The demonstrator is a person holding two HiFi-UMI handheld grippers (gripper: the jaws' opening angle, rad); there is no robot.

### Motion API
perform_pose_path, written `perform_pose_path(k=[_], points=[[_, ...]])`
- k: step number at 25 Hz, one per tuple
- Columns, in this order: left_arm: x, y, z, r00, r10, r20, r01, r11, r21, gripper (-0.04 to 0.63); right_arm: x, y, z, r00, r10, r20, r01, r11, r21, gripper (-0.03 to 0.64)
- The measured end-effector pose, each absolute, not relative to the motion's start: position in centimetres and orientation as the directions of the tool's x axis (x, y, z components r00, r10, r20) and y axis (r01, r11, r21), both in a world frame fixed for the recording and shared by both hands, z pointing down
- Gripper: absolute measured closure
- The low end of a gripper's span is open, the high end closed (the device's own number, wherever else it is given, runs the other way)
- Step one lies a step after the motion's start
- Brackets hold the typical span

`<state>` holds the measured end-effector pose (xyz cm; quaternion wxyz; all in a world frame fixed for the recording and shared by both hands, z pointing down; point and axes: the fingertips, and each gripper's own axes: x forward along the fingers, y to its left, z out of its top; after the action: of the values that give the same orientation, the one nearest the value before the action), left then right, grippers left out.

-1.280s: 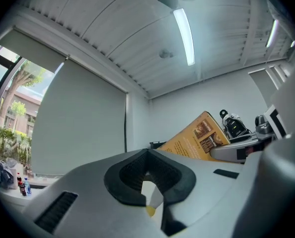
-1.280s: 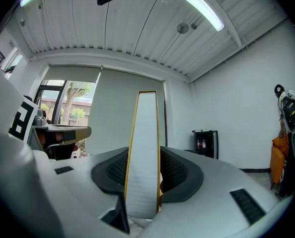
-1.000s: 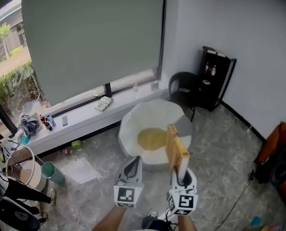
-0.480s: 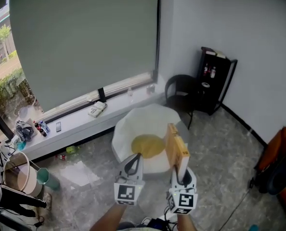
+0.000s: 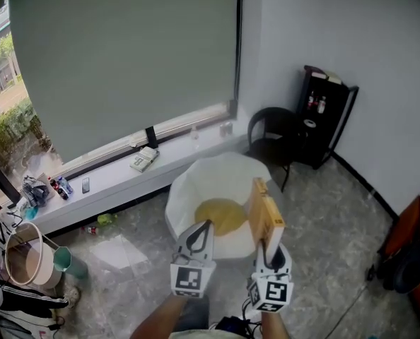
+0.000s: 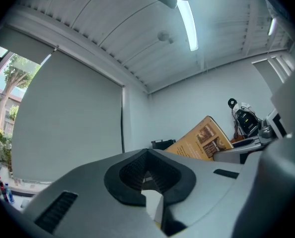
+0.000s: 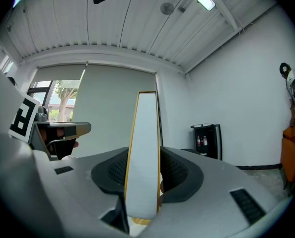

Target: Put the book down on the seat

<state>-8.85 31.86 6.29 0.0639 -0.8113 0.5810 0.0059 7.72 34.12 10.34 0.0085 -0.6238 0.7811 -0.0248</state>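
The book (image 5: 264, 215), tan-covered, stands upright on its edge in my right gripper (image 5: 269, 248), which is shut on its lower end. In the right gripper view its white page edge (image 7: 144, 152) rises between the pads of the right gripper (image 7: 146, 185). The seat (image 5: 204, 182) is a round white floor cushion with a yellow centre, just beyond both grippers. My left gripper (image 5: 201, 230) hovers beside the book, over the seat's near edge, shut and empty. In the left gripper view the left gripper (image 6: 147, 157) has its jaws together, and the book's cover (image 6: 204, 140) shows to the right.
A black chair (image 5: 274, 135) and a black shelf unit (image 5: 328, 116) stand behind the seat by the wall. A low window ledge (image 5: 118, 179) carries another book (image 5: 145, 158) and small items. A bucket (image 5: 27, 254) and a green cup (image 5: 63, 260) sit at the left.
The head view has shifted a little; both grippers and the book now sit slightly lower and further right in it. The book stays gripped upright and the left gripper stays shut.
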Motion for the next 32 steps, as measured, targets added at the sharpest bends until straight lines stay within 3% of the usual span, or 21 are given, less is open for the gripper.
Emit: perform_pose_path(k=[18,32], points=[[-16.3,8.4,8.6,0.353,-0.934,-0.053,-0.936,-0.353,-0.019,0.589,-0.3,11.4,11.0,-0.194,-0.979,0.06,-0.981,0.195,0.01,0.468],[-16.2,-1.1,8.9,0.408,-0.91,-0.08,-0.913,-0.408,-0.018,0.589,-1.1,2.8,11.8,-0.169,-0.982,0.088,-0.986,0.169,-0.012,0.468]])
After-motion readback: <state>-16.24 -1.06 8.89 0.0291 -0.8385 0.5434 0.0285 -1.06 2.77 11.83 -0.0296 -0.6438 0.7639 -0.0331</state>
